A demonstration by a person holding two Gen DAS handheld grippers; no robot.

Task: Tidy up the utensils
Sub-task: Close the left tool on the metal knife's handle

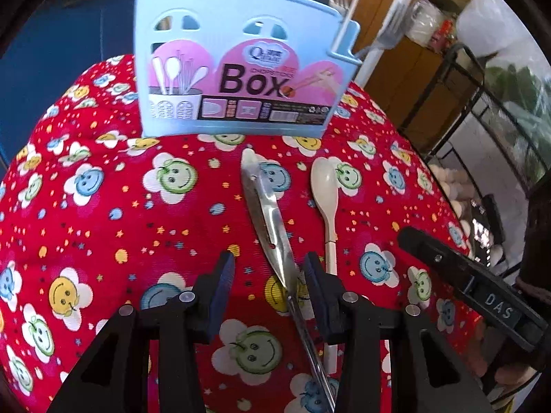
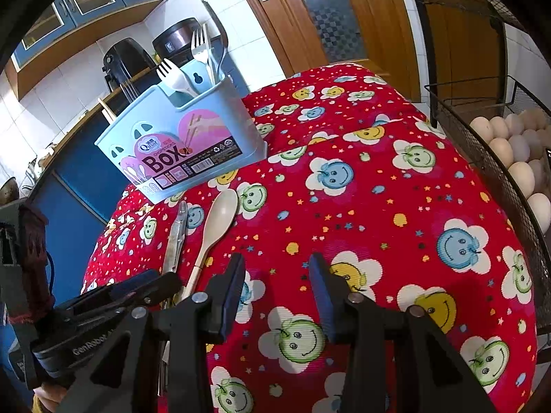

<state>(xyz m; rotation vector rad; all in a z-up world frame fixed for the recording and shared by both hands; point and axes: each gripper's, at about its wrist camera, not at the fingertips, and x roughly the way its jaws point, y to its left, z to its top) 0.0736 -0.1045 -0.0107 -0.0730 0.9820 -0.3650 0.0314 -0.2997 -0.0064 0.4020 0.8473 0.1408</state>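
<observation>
A light blue utensil box [image 1: 237, 65] stands at the far edge of the red smiley-face cloth [image 1: 103, 206]; forks stick up from its side pocket [image 2: 198, 51]. A steel knife [image 1: 265, 213] and a cream spoon [image 1: 327, 192] lie side by side on the cloth in front of the box. My left gripper [image 1: 270, 268] is open and low over the cloth, with the knife's handle passing between its fingers near the right one. My right gripper [image 2: 277, 275] is open and empty, to the right of the spoon [image 2: 217, 223] and knife [image 2: 177, 234].
A black wire basket of eggs [image 2: 516, 158] stands at the cloth's right edge. A blue cabinet [image 2: 75, 186] is behind the box, wooden doors [image 2: 310, 13] at the back. The left gripper's body [image 2: 103, 309] shows at the lower left of the right wrist view.
</observation>
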